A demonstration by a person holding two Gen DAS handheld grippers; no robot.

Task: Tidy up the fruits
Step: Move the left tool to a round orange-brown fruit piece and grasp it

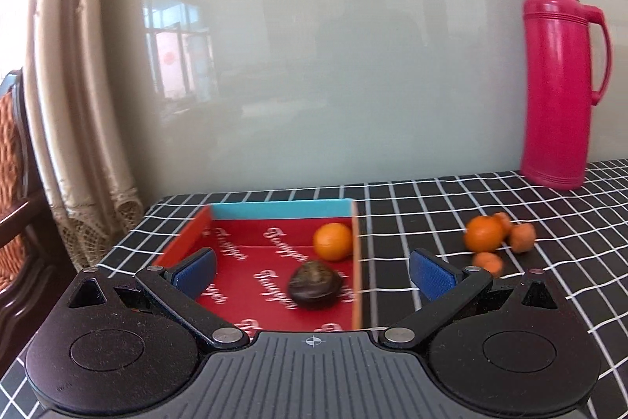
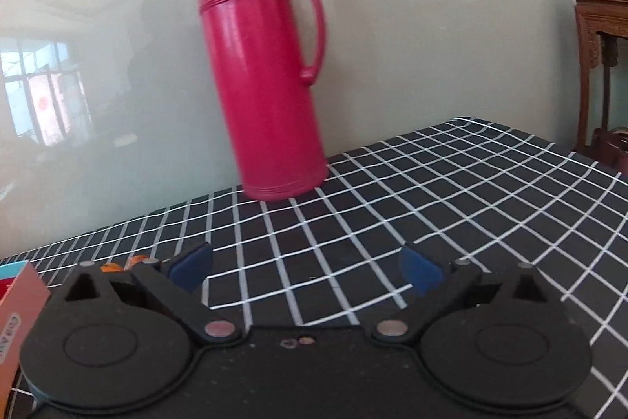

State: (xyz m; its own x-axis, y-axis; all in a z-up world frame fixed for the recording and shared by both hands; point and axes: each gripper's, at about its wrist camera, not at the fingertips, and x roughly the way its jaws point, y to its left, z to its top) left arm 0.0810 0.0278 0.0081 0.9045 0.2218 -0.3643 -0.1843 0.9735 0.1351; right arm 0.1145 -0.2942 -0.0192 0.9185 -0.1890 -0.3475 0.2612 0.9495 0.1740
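From the left wrist view, the left tool (image 1: 313, 271) hangs with its blue pads spread wide and nothing between them. Straight ahead of it, partly framed by the fingers, sits a shallow red box (image 1: 251, 254) with a blue far wall on the checked worktop (image 1: 431, 207). Inside the box, a dark brown fruit (image 1: 314, 290) lies just ahead of the tool, right of its centre line, and an orange (image 1: 333, 240) rests beyond it against the box's right wall. Off past the right finger, outside the box, a cluster of small oranges (image 1: 497, 237) lies on the cloth. A pink thermos (image 1: 557, 77) stands upright far to the right by the wall.

From the right wrist view, the right tool (image 2: 306, 271) is likewise wide apart and holds nothing, over bare checked cloth. The thermos stands ahead, slightly left. A corner of the box (image 2: 19, 295) shows at the tool's far left, with slivers of orange fruit (image 2: 112, 267) behind the left finger.
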